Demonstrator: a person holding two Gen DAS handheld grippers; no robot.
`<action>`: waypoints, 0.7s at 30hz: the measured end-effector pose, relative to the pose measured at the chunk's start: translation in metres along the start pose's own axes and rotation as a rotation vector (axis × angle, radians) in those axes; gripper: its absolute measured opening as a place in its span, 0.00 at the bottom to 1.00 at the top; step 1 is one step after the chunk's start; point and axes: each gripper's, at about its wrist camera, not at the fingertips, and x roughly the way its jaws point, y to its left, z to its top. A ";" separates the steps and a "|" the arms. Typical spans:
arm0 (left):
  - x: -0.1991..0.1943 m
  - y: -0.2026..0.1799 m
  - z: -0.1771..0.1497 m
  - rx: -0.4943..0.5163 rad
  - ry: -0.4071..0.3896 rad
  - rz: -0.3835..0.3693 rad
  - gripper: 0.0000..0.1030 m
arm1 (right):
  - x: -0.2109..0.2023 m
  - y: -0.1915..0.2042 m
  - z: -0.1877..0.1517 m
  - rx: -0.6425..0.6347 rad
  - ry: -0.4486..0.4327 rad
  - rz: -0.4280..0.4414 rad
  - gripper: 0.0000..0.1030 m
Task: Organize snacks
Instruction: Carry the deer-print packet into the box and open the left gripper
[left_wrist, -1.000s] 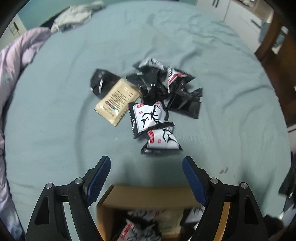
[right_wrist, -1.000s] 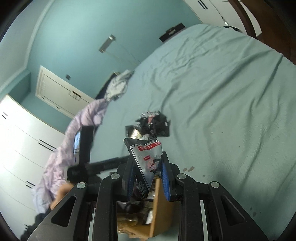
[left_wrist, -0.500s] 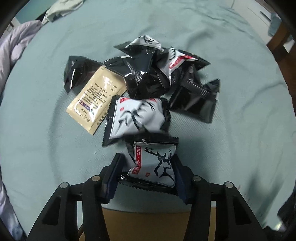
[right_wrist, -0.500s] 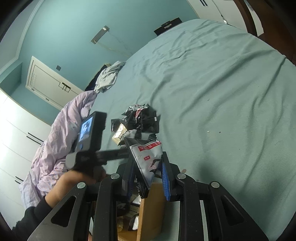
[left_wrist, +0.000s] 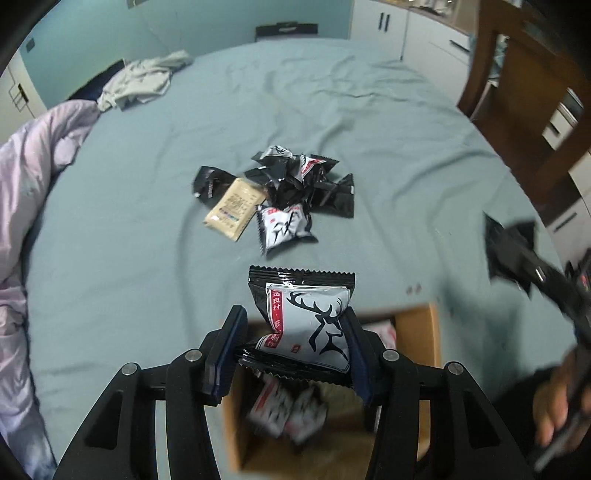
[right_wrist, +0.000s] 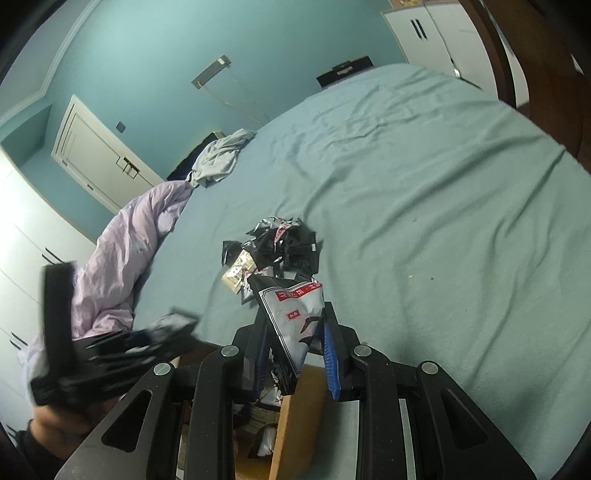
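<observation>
**A:** What's nearest the lens on the left side?

**B:** The left gripper (left_wrist: 291, 343), its blue-padded jaws clamped on a white snack packet with a black deer print (left_wrist: 308, 325). The packet hangs above an open cardboard box (left_wrist: 419, 325) that sits on the bed; more packets of the same print lie blurred inside the box (left_wrist: 288, 410).

**A:** And the right one?

**B:** The right gripper (right_wrist: 295, 350) is pinched tight on a second deer-print packet (right_wrist: 295, 314), held edge-on and tilted, over the box wall (right_wrist: 299, 417). In the left view it shows only as a blurred dark shape at the right edge, with the person's hand (left_wrist: 561, 406) beneath.

**A:** Anything left outside the box?

**B:** Further out on the teal bedsheet (left_wrist: 388, 155) there is a loose pile of snack packets (left_wrist: 295, 184): mostly black wrappers, one white deer packet (left_wrist: 284, 229) at its near edge, and a tan sachet (left_wrist: 234, 208) touching its left side. The pile is apart from the box.

**A:** Beyond that?

**B:** A lilac duvet (left_wrist: 33, 173) bunched along the left edge of the bed, a grey garment (left_wrist: 144, 79) near the far corner, then the blue wall (right_wrist: 166, 55) and a white door (right_wrist: 99, 155).
</observation>
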 end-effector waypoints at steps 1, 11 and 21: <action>-0.005 0.001 -0.008 0.003 -0.007 0.004 0.49 | -0.002 0.004 -0.002 -0.020 -0.007 -0.009 0.23; -0.019 0.002 -0.066 0.082 -0.029 0.008 0.49 | -0.016 0.025 -0.018 -0.097 -0.015 0.019 0.23; 0.012 -0.019 -0.079 0.162 0.045 -0.006 0.49 | -0.005 0.051 -0.033 -0.210 0.023 -0.071 0.23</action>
